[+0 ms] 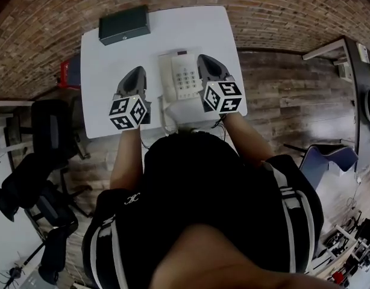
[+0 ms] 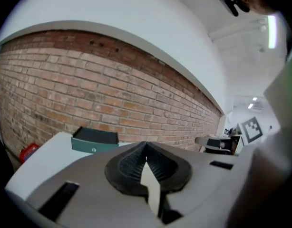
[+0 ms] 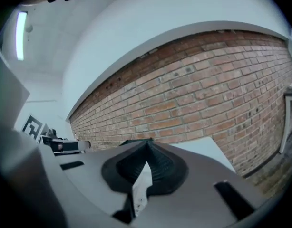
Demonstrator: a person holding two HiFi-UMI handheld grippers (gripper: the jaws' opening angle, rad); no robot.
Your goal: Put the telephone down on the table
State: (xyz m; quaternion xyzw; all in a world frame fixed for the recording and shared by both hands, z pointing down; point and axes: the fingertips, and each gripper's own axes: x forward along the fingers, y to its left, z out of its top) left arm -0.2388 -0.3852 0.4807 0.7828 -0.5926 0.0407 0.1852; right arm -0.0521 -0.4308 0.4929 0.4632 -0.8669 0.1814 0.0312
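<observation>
The white surface [image 1: 106,53] stands against a brick wall [image 1: 46,35], and the person leans over its near edge. A dark green box [image 1: 125,24] sits at the far left corner, well away from everything else.

The telephone [image 1: 184,80] lies right of the middle of the surface, keypad up. Its long axis runs away from the person, from the near edge toward the wall. It looks as if it already rests there, its near end close to the edge where a cord trails off. How flat it sits cannot be told from above.

It lies between the two hands but not evenly. The right tongs [image 1: 205,60] are just beside its right edge and overlap it in the head view. The left tongs [image 1: 135,72] stand apart from it across a strip of bare surface. So the right hand is the nearer, and the telephone lies to its left.

Both tongs point toward the wall, roughly parallel to the telephone's length and nearly level. Each gripper view shows the dark ribbed pads pressed together at the tip with nothing between them — both hands are empty. Neither appears to touch the telephone. By my reading the setting-down is done, and any further move need only keep clear of the telephone.
</observation>
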